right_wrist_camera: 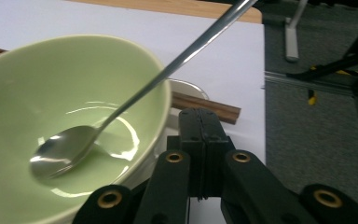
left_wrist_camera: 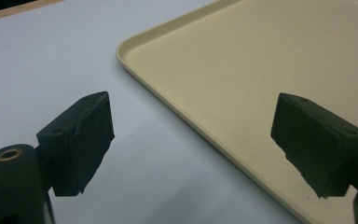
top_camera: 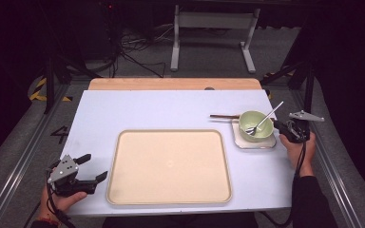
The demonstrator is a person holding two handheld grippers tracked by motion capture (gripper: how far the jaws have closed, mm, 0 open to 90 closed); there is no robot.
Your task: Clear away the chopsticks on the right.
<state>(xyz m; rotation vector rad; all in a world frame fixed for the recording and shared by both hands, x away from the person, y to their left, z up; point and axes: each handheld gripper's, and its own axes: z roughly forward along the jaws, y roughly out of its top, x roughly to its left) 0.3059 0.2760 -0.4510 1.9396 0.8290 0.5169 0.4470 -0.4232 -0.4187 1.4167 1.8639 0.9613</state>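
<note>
1. Left gripper [top_camera: 95, 167] sits nearest, at the tray's [top_camera: 169, 199] left edge, fingers [left_wrist_camera: 77, 142] apart and empty.
2. Right gripper [top_camera: 276, 126] is right of the tray, fingers [right_wrist_camera: 200, 135] pressed together beside the green bowl [top_camera: 262, 118].
3. Spoon [top_camera: 264, 119] leans inside that bowl.
4. No writing is readable.
5. Pale tabletop [top_camera: 161, 109]; grey floor [top_camera: 209, 52] beyond.

Black tongs [top_camera: 91, 167] with brass-ringed screw holes, grey three-cornered top plates, trailing black cables; dark sleeves.
</note>
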